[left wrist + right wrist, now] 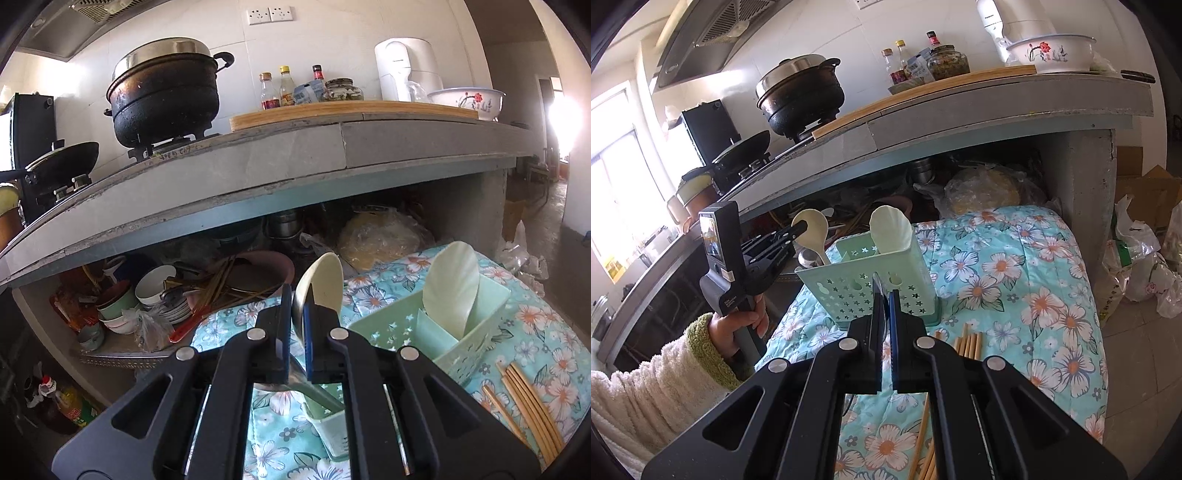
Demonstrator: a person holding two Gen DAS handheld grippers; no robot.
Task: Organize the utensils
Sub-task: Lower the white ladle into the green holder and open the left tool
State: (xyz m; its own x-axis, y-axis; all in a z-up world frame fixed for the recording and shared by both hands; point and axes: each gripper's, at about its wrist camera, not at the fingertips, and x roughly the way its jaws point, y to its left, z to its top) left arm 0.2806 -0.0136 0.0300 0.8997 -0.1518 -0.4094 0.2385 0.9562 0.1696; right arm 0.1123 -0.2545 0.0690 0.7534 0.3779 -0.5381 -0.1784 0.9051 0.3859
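While my left gripper pinches the cream plastic ladle over the mint-green perforated caddy, I lower it slowly and straight, my right gripper hanging nearly closed, apparently empty.

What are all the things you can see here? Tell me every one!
cream spoon: one, held over the holder's left end
shell-shaped scoop: one, pale cream, standing in the holder
utensil holder: one, mint green, on the cloth
chopsticks: several, wooden, lying on the cloth
floral cloth: one, turquoise, under the holder
black pot: one, steel lid, on the stove
flowered basin: one, white, on the counter
sauce bottles: three, on the counter
left gripper: black, shut on the spoon
right gripper: black, closed, nothing seen between the fingers
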